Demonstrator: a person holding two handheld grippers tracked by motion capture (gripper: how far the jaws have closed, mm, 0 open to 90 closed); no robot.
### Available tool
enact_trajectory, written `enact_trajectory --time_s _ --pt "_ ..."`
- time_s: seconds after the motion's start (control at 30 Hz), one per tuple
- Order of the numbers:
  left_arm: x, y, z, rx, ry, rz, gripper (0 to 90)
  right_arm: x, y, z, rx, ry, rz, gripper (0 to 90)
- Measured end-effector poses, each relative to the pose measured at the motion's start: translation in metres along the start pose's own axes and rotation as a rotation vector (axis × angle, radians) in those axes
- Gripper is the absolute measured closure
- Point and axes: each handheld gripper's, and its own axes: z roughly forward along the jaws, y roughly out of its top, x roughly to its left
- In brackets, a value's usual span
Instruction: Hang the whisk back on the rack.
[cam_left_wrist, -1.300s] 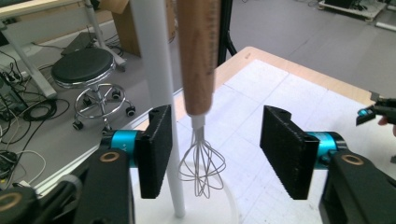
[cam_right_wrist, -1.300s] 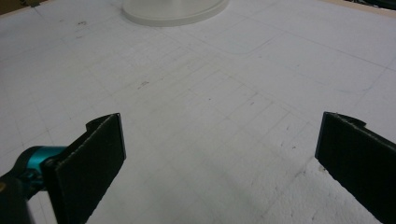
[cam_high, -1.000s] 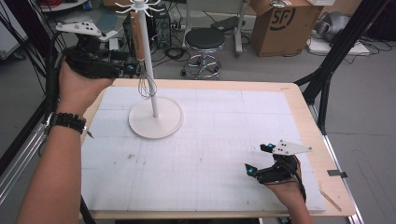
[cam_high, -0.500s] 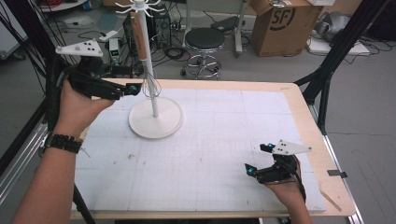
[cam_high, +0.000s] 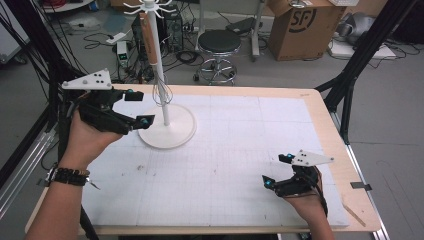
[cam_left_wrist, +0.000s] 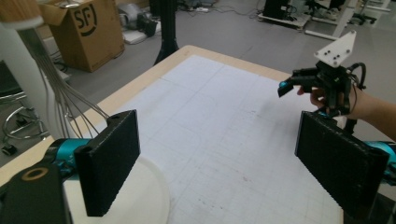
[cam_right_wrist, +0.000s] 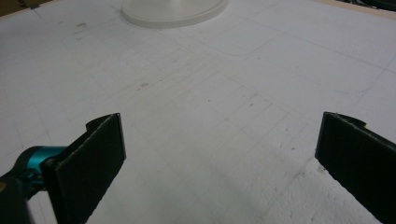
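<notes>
The left tool is hovering just left of the white stand, its two black pads standing apart with nothing between them; they have just been opening. One whisk is hanging on that stand, just beyond the tool's tips: a wooden handle up high, thin metal wires below, close beside the round white pole. The stand's flat round base is lying right under the left pad, and the pole and wires are crowding that side.

The right tool is resting well apart, near the bench's near right corner, its jaws spread wide over bare, scuffed white sheet marked with faint grid lines.

Behind the bench, on the floor, are sitting one black round stool, one brown cardboard box and a tangle of cables. The bench is showing a pale wooden rim.
</notes>
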Motion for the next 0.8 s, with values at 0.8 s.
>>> enact_trajectory --time_s 0.8 --pt "-0.016 -0.070 0.034 0.041 -0.059 -0.033 7.2 -0.001 0.000 0.000 0.001 -0.002 0.001 0.5"
